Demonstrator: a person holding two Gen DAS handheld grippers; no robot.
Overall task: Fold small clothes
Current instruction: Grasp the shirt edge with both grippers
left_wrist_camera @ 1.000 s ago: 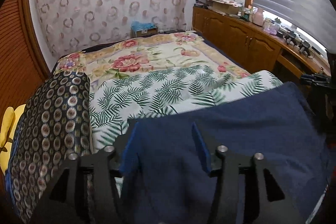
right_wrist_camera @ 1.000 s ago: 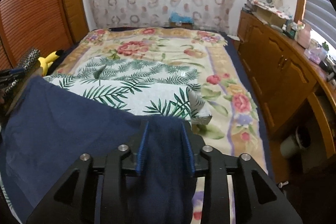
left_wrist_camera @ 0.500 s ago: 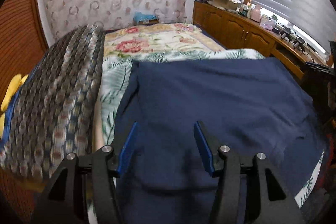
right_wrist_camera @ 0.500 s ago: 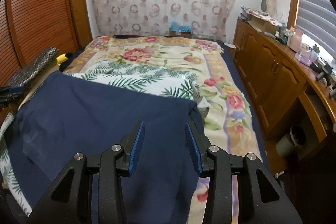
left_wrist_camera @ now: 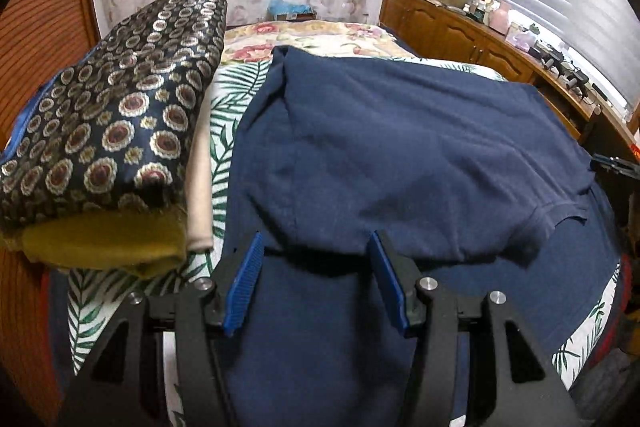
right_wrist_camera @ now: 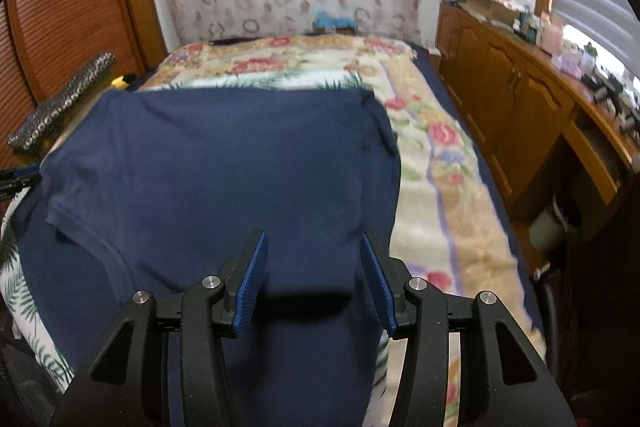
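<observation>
Showing patterned cushion [left_wrist_camera: 116,131] close, left view only.

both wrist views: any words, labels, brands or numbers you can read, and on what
None can be read.
navy shirt: plain cloth, no print or tag showing.
patterned folded cloth: only round motifs, no letters.
items on the wooden cabinet: too small and blurred to read.
left gripper and right gripper: no markings visible.

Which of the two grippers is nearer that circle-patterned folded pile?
Left. The left gripper is just beside the patterned pile; the right gripper is across the navy shirt from it.
</observation>
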